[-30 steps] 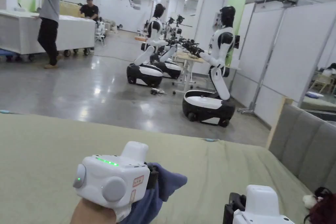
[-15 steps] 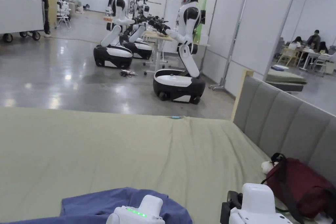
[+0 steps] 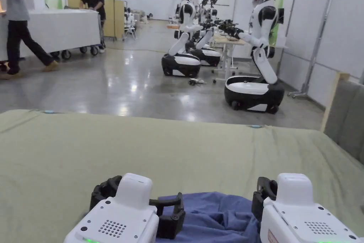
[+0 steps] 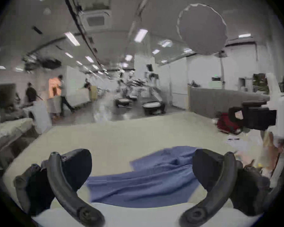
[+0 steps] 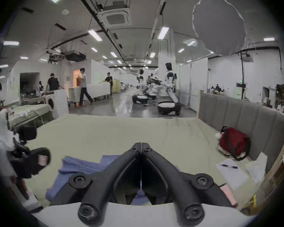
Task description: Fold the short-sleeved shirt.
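A crumpled blue short-sleeved shirt lies on the green bed sheet close to the near edge. In the head view my left gripper sits just left of the shirt and my right gripper just right of it. The left gripper view has its jaws spread wide and empty, the left gripper hovering over the shirt. In the right gripper view the right gripper has its tips pressed together with nothing between them, and the shirt lies under and to the left of it.
A red bag leans on the grey padded headboard at the right, with papers and a pen nearer. Beyond the bed's far edge stand wheeled humanoid robots. People move around a white cart at the far left.
One second ago my left gripper held blue cloth above the bed; now it is open and the shirt lies flat on the sheet. The head camera has swung about.
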